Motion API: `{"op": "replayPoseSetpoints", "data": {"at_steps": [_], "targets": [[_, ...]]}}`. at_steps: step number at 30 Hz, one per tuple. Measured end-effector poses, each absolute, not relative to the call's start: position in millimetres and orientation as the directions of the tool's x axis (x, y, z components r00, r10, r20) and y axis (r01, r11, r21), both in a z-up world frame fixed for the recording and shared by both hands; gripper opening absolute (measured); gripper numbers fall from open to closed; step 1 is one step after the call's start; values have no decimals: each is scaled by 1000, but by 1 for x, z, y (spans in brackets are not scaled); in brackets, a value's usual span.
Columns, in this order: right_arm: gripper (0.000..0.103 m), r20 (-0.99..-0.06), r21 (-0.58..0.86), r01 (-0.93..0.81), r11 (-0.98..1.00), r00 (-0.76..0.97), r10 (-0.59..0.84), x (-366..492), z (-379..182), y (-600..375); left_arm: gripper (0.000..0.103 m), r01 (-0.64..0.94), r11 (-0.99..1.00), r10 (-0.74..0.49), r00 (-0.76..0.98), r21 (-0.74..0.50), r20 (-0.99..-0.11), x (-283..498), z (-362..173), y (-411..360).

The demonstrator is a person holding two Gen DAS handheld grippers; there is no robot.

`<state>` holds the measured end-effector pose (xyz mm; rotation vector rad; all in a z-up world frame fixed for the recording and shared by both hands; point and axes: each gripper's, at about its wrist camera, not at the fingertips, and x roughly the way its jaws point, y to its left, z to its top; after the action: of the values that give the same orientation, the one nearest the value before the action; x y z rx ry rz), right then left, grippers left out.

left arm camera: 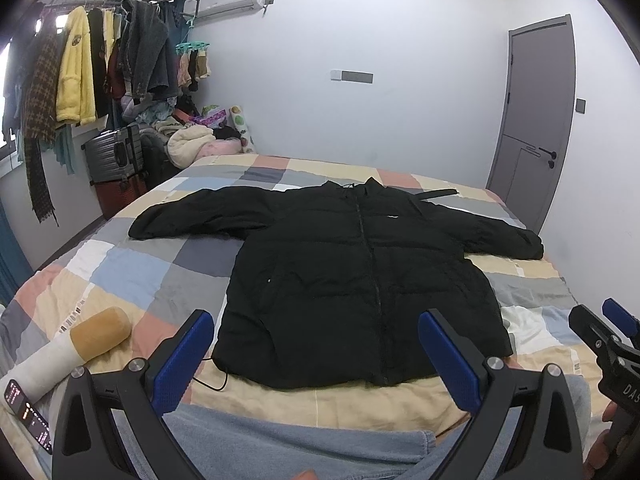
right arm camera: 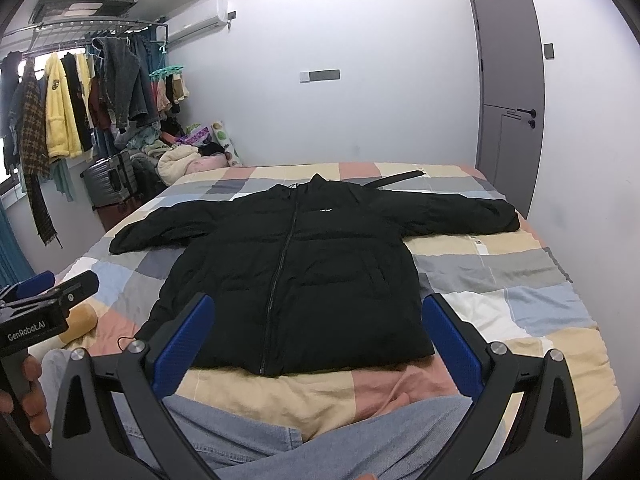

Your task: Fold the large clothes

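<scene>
A black puffer jacket (left arm camera: 352,276) lies flat and zipped on the checkered bed, front up, both sleeves spread out sideways; it also shows in the right wrist view (right arm camera: 296,280). My left gripper (left arm camera: 316,344) is open and empty, held above the near edge of the bed in front of the jacket's hem. My right gripper (right arm camera: 316,336) is open and empty too, just short of the hem. Each gripper shows at the edge of the other's view: the right one (left arm camera: 612,332) and the left one (right arm camera: 52,288).
The checkered quilt (left arm camera: 132,276) covers the bed. A yellow-and-white pillow (left arm camera: 76,344) and a remote (left arm camera: 28,412) lie at the near left. A clothes rack (left arm camera: 88,64), suitcases (left arm camera: 116,160) and a clothes pile stand at the left. A grey door (left arm camera: 536,128) is at the right.
</scene>
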<state>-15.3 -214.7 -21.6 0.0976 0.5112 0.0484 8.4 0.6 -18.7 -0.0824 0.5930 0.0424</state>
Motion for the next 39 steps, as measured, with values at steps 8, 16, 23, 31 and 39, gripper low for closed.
{"op": "replayPoseSetpoints", "data": {"at_steps": [8,16,23,31,39], "targets": [[103,-483,106,-21,994,873,70,-7,-20,-214,103,-80,995,37,826,-52,-562,19,-21,0],[103,-477,119,-36,992,875,89,8,-23,-220,103,-75,996,38,828,-43,-560,37,-25,-3],[103,-459,158,-18,987,884,90,31,-27,-240,103,-50,998,25,831,-31,-555,62,-27,-6],[103,-435,174,22,985,898,57,74,-22,-286,103,-91,995,60,851,-35,-522,102,-35,2],[103,-397,149,101,984,917,-34,138,-25,-350,103,-77,997,52,856,-28,-514,145,-51,2]]}}
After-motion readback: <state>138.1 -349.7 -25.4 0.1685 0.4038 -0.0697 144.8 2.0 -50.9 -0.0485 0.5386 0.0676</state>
